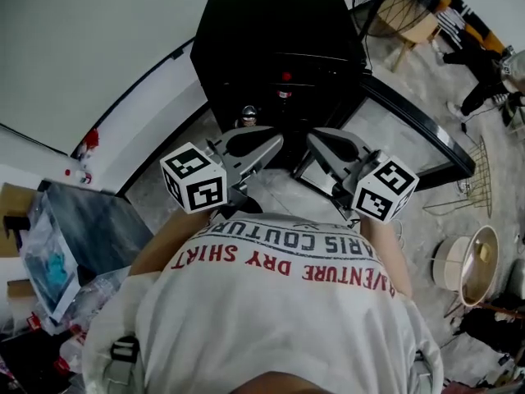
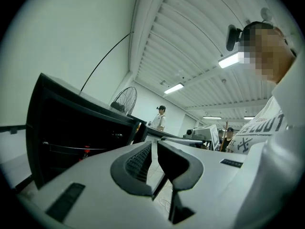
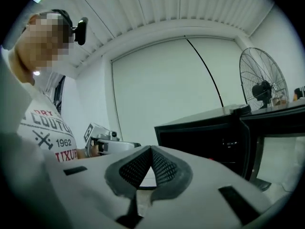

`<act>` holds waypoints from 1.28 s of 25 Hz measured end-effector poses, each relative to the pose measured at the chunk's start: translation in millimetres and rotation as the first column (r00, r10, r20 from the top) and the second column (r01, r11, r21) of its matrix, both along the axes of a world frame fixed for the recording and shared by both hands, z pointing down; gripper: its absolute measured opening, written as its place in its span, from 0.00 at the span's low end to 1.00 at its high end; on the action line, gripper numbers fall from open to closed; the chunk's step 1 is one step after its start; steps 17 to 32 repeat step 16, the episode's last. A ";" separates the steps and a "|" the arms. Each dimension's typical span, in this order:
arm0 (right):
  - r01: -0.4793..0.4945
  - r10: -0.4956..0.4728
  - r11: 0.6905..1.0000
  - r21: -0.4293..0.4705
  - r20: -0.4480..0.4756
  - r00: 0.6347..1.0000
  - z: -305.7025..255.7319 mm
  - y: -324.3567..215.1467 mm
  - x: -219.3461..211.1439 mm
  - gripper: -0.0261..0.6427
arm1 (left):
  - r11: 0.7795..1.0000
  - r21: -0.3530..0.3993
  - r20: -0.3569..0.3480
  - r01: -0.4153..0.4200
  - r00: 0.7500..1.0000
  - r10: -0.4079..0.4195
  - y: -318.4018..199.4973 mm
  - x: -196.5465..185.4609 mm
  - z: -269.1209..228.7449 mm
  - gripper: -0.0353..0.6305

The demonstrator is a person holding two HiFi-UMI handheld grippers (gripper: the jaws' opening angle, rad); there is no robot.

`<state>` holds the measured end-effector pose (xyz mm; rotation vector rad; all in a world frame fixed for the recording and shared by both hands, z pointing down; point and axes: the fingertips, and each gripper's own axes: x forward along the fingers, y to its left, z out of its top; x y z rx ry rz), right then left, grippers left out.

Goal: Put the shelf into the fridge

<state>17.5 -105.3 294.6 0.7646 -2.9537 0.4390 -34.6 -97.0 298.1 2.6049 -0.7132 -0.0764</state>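
Shelf [image 2: 64,147], a thin pale pane, sits level inside the open black box-shaped fridge [image 1: 271,23], while the white left gripper [image 2: 153,146] and white right gripper [image 3: 151,148] hang before it, jaws closed on nothing.

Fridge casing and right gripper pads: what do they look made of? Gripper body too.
Fridge: black, flat panels with a dull sheen, likely painted sheet metal, though plastic can't be ruled out. Right gripper pads: dark grey with a fine grid texture, probably rubber. Its body: light grey, smooth and matte, looks like moulded plastic.
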 end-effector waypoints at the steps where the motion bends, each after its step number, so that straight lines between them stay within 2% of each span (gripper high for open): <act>1: 0.000 0.000 1.000 -0.001 0.008 1.000 -0.7 0.7 0.7 0.07 | 1.000 0.007 0.001 0.001 1.000 -0.001 1.2 -0.2 -1.6 0.14; 32: -0.031 0.031 1.000 -0.005 0.011 0.999 1.2 -3.6 16.5 0.07 | 0.999 0.028 0.002 -0.015 1.000 0.015 -4.2 13.8 -8.9 0.14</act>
